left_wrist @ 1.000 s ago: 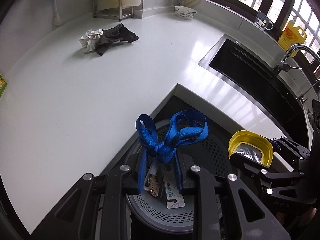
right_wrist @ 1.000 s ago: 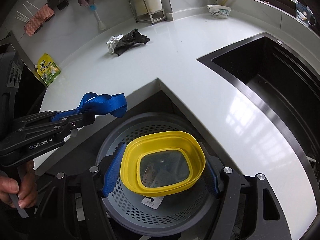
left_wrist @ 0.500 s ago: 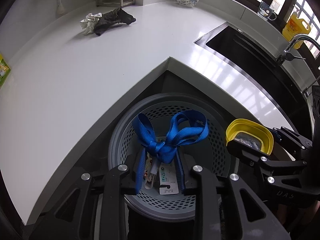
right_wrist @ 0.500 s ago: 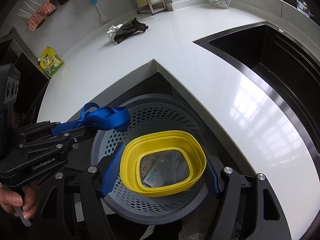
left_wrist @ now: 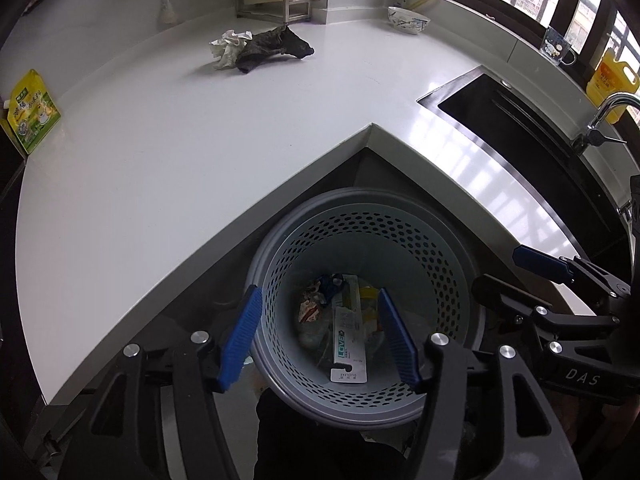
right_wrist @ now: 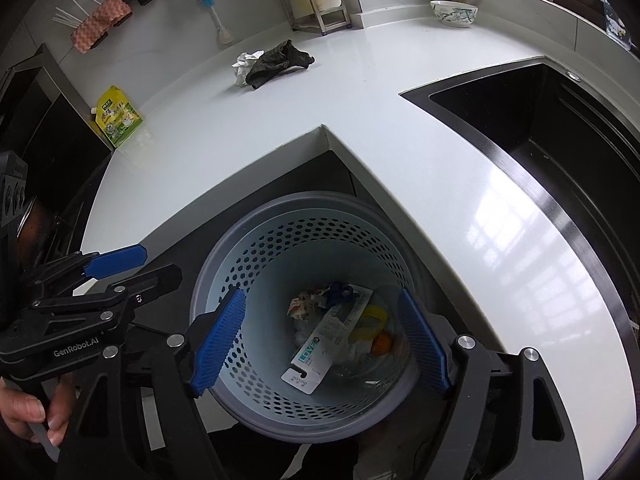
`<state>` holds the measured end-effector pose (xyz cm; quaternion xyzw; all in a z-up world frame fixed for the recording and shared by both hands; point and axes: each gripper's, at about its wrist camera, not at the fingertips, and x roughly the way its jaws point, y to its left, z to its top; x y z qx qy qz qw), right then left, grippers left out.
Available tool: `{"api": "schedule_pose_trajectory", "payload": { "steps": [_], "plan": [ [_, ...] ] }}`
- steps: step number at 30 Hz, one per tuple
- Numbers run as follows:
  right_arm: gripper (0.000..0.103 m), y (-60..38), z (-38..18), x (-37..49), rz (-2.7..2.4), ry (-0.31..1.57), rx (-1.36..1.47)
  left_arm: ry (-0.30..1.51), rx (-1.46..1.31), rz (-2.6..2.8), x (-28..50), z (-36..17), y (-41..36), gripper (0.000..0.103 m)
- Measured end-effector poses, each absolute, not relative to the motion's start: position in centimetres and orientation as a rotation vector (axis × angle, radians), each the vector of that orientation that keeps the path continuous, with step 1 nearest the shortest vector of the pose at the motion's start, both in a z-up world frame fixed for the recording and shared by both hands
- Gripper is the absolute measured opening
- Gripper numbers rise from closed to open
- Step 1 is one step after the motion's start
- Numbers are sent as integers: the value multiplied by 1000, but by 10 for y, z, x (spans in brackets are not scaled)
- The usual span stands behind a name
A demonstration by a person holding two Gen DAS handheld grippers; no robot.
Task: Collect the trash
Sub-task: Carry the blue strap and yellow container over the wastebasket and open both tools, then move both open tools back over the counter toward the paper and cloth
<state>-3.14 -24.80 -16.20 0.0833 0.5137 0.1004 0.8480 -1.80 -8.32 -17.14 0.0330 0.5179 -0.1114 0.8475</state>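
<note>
Two tools hang over the grey perforated bin (left_wrist: 280,264), and both are now empty. The left tool (left_wrist: 320,336) has its jaws opening with nothing between the blue pads; a second ago it pinched a knotted blue strap above the rim. The right tool (right_wrist: 320,340) is also opening wide and bare, where it earlier carried a yellow-rimmed lid. Both pieces now lie at the bottom of the bin: the blue strap (right_wrist: 340,292) beside a crumpled wrapper, the yellow lid (right_wrist: 374,318) partly under a white card package (right_wrist: 320,344). So this drop looks finished, and both hands are free for the next pick.

Beyond the bin, on the white worktop (left_wrist: 160,152), trash remains: a crumpled white paper (left_wrist: 228,46) touching a dark rag (left_wrist: 276,46) near the back, and a yellow-green pouch (left_wrist: 30,118) at the left edge, well apart from them. Those are the likely next targets.
</note>
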Motion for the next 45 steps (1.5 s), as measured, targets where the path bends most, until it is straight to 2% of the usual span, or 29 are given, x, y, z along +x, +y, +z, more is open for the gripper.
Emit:
{"api": "schedule_pose_trajectory", "payload": {
  "steps": [14, 22, 25, 35, 45],
  "plan": [
    [75, -248, -124, -34, 241, 991, 158, 985, 66, -166, -25, -124, -73, 73],
    [75, -245, -102, -27, 252, 946, 161, 932, 55, -155, -20, -96, -62, 76],
    [75, -243, -95, -20, 252, 934, 158, 907, 52, -142, -14, -85, -55, 84],
    [75, -227, -84, 21, 248, 903, 160, 846, 55, -110, 25, -65, -26, 89],
    [75, -205, -88, 85, 216, 892, 169, 840, 70, -112, 93, -67, 3, 91]
  ]
}}
